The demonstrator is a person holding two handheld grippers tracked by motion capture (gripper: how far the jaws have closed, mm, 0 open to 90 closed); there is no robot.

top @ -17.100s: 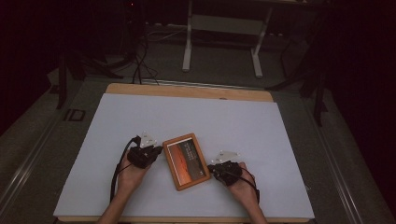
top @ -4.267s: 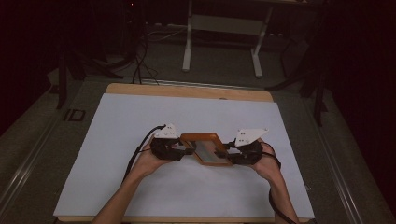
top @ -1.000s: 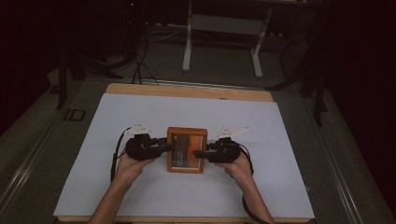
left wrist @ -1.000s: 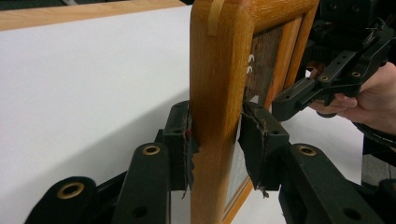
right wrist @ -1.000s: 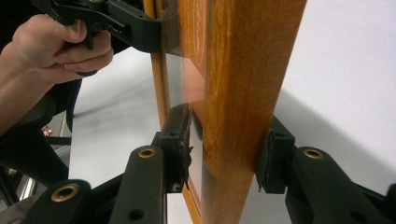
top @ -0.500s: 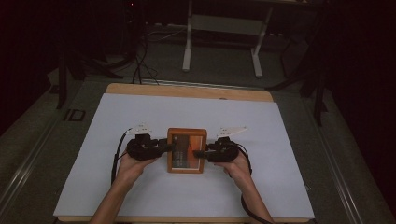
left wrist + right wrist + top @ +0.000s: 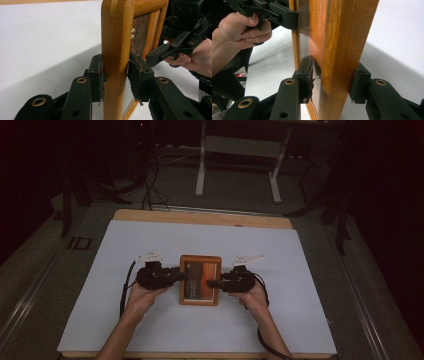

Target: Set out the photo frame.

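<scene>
Wooden picture frame near the middle of the white table, held level between both tools. Left gripper clamped on its 9 o'clock edge, right gripper clamped on its 3 o'clock edge.

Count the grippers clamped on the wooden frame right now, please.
2. The left gripper is shut on the left rail of the wooden frame; the right gripper is shut on its right rail. Each gripper view shows both pads pressed against the wood.
</scene>
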